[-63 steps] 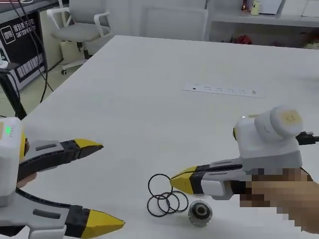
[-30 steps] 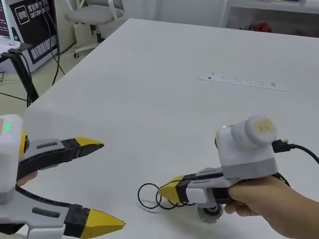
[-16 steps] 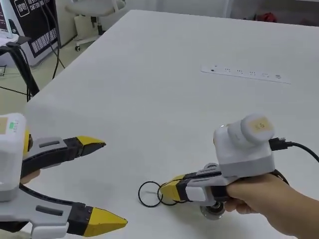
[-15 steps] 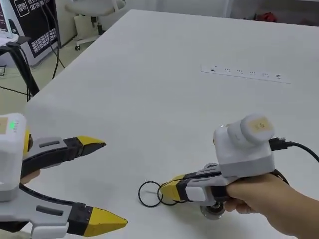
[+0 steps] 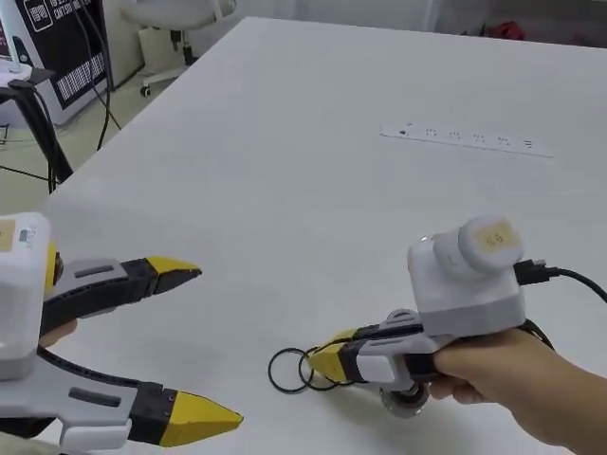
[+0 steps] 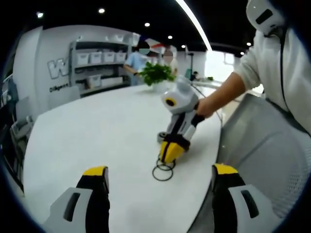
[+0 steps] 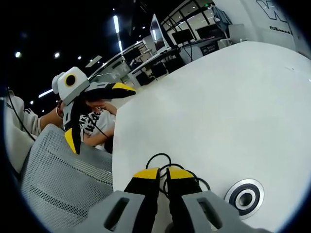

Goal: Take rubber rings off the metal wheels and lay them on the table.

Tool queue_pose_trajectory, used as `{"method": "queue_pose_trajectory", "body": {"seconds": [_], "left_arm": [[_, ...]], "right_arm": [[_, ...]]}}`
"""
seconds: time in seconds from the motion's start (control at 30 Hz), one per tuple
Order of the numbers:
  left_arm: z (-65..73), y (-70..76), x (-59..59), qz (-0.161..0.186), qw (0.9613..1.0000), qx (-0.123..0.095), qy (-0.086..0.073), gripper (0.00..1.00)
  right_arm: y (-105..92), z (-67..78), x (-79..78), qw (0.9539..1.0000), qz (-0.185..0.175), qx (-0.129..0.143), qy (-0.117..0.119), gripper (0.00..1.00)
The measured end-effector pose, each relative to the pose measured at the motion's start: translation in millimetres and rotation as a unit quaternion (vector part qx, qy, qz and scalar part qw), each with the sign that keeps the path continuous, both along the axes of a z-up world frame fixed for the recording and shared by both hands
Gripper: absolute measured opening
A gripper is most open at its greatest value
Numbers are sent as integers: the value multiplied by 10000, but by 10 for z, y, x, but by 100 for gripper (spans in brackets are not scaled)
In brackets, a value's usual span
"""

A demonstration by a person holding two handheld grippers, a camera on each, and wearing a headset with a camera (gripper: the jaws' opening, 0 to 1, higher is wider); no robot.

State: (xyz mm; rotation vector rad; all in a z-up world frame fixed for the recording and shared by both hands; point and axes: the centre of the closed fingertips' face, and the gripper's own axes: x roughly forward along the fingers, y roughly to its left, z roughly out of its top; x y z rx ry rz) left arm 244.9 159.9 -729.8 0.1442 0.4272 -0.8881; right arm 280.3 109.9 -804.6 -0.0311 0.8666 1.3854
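One broad white table (image 5: 285, 142) carries all of it, with a white power strip (image 5: 465, 139) lying well away towards its far side. Near the edge closest to me lies the metal wheel (image 7: 245, 196), a flat silver disc with a dark hub and a pale centre. It lies on its face, bare of any ring as far as I can see, and in the head view it is half hidden under my right gripper's body. Just beside it lie a few rubber rings (image 5: 285, 370), thin black loops flat on the tabletop, overlapping one another in a loose cluster. My left gripper (image 5: 204, 343) hangs above the table's near corner, well apart from the rings. It points across towards them, and its yellow-tipped jaws are spread wide with nothing between them. My right gripper (image 5: 318, 362) is held low and almost level in my right hand (image 5: 503, 379), its yellow tips down on the cluster of rings. Its jaws are drawn nearly together, with only a slit between them. The tips overlap the loops, but I cannot tell whether a ring is pinched between them.
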Motion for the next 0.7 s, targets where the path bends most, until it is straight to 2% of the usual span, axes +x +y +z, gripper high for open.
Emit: {"method": "queue_pose_trajectory", "body": {"seconds": [0.43,0.7], "left_arm": [[22,-34,5,-47,10000,36,-32,89],[60,-68,8,-105,9999,53,-75,90]], "right_arm": [[-131,136,83,9998,-98,40,-168,4],[-251,293,162,9991,-233,139,-330,6]]}}
